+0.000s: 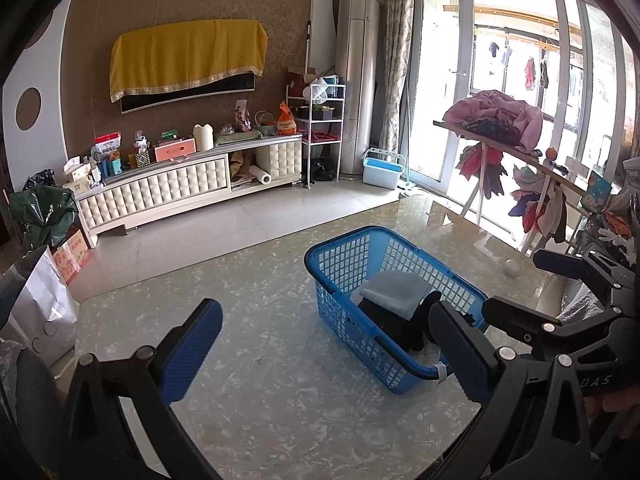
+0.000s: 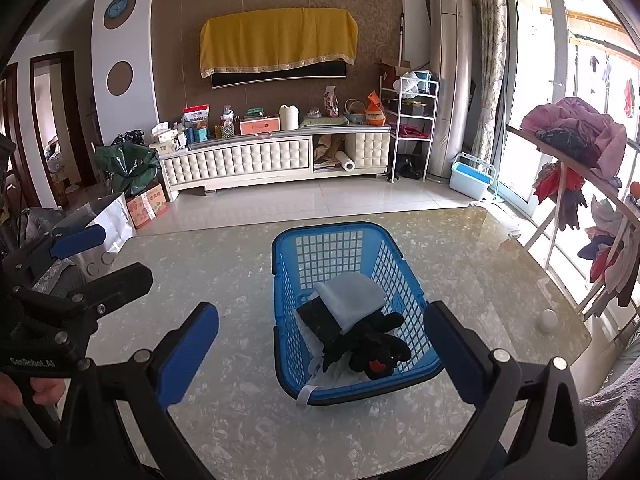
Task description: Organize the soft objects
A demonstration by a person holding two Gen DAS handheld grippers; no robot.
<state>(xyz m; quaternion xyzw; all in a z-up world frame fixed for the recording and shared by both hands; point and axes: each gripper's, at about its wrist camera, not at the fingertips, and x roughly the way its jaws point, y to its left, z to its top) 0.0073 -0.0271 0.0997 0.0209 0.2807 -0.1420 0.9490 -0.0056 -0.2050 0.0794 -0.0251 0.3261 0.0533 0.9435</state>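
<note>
A blue plastic basket (image 2: 344, 240) stands on the marble table (image 2: 224, 272). Inside it lie a folded pale blue cloth (image 2: 352, 296), a dark cloth (image 2: 320, 316), a black plush toy (image 2: 372, 348) with a red mark, and white fabric (image 2: 328, 372) underneath. My right gripper (image 2: 320, 344) is open and empty, its fingers on either side of the basket's near end. My left gripper (image 1: 324, 344) is open and empty, left of the basket (image 1: 344, 256); it also shows at the left of the right wrist view (image 2: 104, 256). The pale cloth (image 1: 396, 292) also shows in the left wrist view.
A small white ball (image 2: 547, 320) lies near the table's right edge. A rack with piled clothes (image 2: 576, 132) stands to the right by the glass doors. A white paper bag (image 2: 108, 216) stands past the table's left edge. A TV cabinet (image 2: 272, 156) lines the far wall.
</note>
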